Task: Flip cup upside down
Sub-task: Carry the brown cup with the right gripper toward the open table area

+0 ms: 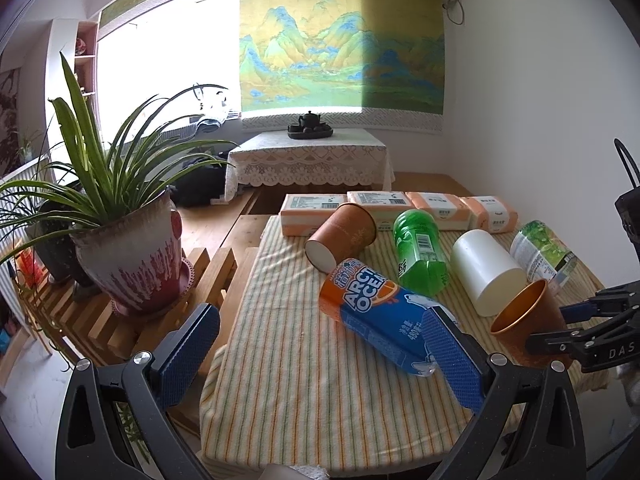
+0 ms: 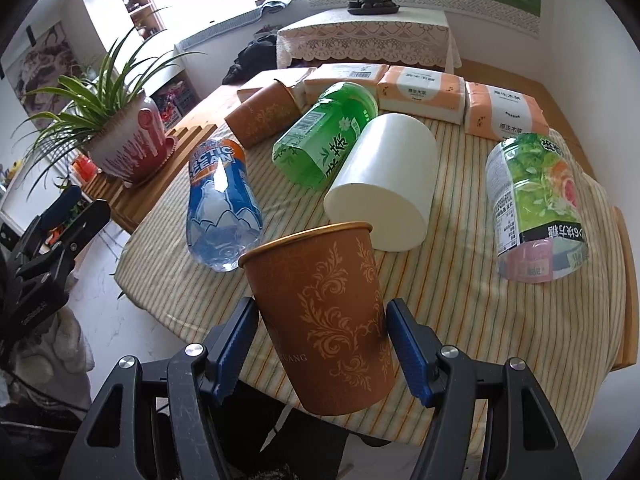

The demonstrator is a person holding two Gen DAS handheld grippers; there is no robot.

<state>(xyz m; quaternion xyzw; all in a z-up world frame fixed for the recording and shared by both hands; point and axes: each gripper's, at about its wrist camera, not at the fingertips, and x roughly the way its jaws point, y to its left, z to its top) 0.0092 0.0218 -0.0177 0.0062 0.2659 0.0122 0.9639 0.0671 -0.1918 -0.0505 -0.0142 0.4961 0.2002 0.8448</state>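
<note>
A brown paper cup with a floral print (image 2: 328,312) is held between the blue pads of my right gripper (image 2: 324,344), rim up and tilted away, above the striped tablecloth's near edge. It also shows in the left wrist view (image 1: 528,324) at the right, with my right gripper (image 1: 576,328) on it. My left gripper (image 1: 316,344) is open and empty, over the table's front left, its right finger (image 1: 452,356) in front of a blue and orange bottle (image 1: 380,312). A second brown cup (image 1: 344,236) lies on its side at the back.
A green bottle (image 2: 328,136), a white cup (image 2: 384,184) and a green-labelled bottle (image 2: 536,204) lie on the striped cloth (image 2: 500,320). Tissue packs (image 2: 424,92) line the back edge. A potted plant (image 1: 128,256) stands on a slatted rack at the left.
</note>
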